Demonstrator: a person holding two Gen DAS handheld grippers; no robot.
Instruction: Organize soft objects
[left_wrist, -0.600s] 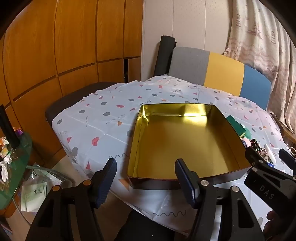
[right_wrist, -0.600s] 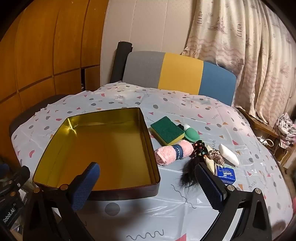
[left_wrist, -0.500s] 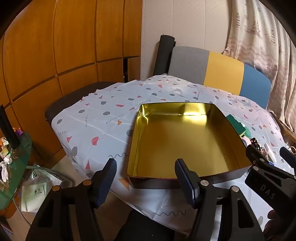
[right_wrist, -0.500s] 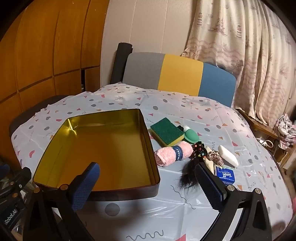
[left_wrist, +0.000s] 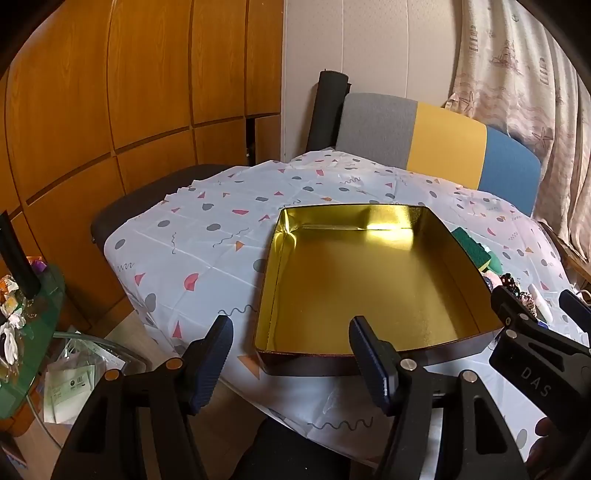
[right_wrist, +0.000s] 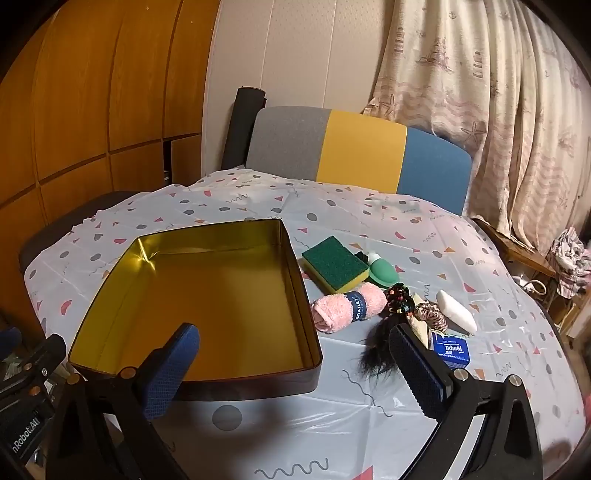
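One tin (right_wrist: 110, 325), one sponge (right_wrist: 334, 262), one towel roll (right_wrist: 347, 306), perhaps two scrunchies (right_wrist: 430, 314).

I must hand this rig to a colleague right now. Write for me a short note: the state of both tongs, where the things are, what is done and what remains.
Left tongs: open, empty, at the near rim of the gold tin.
Right tongs: wide open, empty, above the tin's near right corner.
Tin: nothing in it.
On the tablecloth, right of the tin: green sponge, pink rolled towel, green soft item, beaded hair ties, scrunchie, black hair tuft, white bottle, blue tissue pack.
Done: nothing sorted yet.
Left: probably move the soft things into the tin; the towel lies nearest.
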